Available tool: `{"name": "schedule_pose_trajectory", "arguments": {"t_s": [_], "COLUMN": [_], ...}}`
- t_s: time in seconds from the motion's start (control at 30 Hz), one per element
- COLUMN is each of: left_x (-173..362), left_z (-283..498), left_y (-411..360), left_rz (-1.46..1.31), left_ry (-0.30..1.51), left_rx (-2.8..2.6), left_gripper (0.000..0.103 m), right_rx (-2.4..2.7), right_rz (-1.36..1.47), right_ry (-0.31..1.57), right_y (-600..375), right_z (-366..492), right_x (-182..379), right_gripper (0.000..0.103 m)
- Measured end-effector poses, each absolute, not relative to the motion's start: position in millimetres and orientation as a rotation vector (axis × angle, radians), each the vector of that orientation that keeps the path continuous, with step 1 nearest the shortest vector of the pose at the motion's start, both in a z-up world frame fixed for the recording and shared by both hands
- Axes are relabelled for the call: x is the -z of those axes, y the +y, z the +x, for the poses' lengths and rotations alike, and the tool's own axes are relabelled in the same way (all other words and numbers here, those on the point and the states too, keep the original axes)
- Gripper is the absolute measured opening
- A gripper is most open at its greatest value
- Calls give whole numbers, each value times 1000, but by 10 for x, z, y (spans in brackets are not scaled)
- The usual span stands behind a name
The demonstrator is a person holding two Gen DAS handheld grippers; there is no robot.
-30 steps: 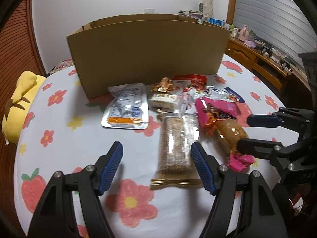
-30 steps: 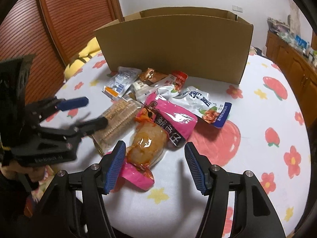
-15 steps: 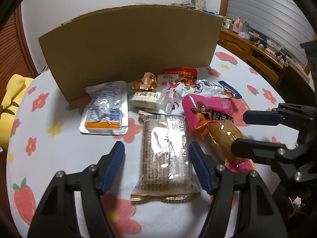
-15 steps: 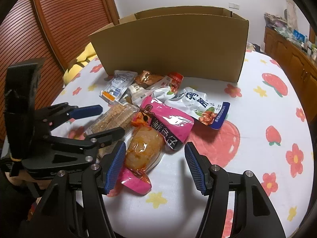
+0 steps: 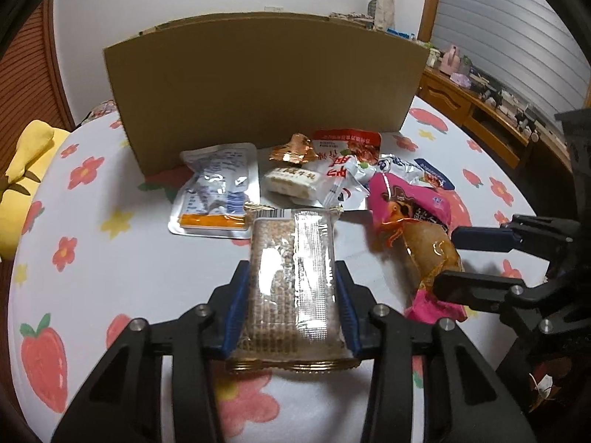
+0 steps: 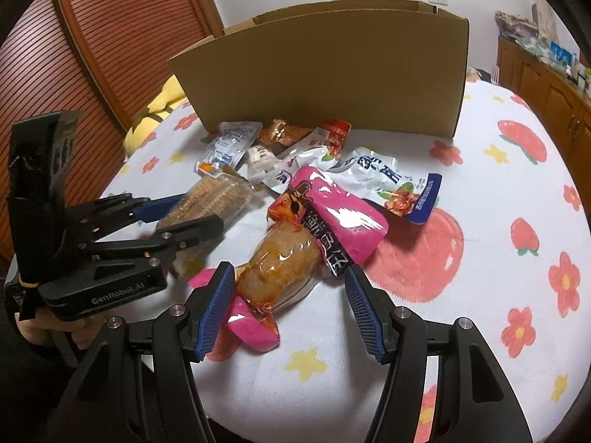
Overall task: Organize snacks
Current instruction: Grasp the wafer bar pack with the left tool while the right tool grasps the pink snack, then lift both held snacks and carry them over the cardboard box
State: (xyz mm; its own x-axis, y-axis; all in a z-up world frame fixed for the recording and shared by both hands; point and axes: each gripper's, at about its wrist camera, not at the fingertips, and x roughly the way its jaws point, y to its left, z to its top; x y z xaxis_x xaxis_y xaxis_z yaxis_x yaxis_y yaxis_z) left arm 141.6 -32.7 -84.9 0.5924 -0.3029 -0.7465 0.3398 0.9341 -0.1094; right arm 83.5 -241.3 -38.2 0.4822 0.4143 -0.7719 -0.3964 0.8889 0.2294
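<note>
My left gripper (image 5: pixel 293 310) is shut on a clear-wrapped brown cereal bar pack (image 5: pixel 291 280), its blue pads pressing both long sides. It also shows in the right wrist view (image 6: pixel 192 217) holding the pack (image 6: pixel 218 195). My right gripper (image 6: pixel 291 310) is open, its fingers on either side of the near end of a pink chicken-leg pack (image 6: pixel 314 243), which also shows in the left wrist view (image 5: pixel 413 221). A silver pouch (image 5: pixel 218 188), a white-red pack (image 5: pixel 332 173) and a white-blue pack (image 6: pixel 391 181) lie behind.
A tall open cardboard box (image 5: pixel 266 85) stands behind the snacks on the flower-print tablecloth (image 6: pixel 498 258). A yellow plush (image 5: pixel 22 184) lies at the table's left edge. A wooden cabinet (image 5: pixel 491 118) is at the right.
My left gripper has moved forward and shut on the cereal bar pack. My right gripper has moved forward, so its open fingers now flank the pink pack's near end.
</note>
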Motion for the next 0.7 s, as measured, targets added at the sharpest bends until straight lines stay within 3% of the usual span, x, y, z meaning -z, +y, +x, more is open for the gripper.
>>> {"name": "schedule_pose_trajectory", "arguments": {"t_s": [0.37, 0.7], "left_x": [709, 648], "left_z": [1292, 1216], "left_y": [-200, -197], "left_rz": [20, 24], "left_ry": [814, 795], "left_rx": [359, 359], "left_gripper": [42, 42], "right_rx": [-506, -482], "right_rz": [73, -82], "right_ry": [976, 961], "right_y": [-2417, -2222], "right_z": [1001, 978], "right_x": [391, 474], "right_gripper": [64, 64]}}
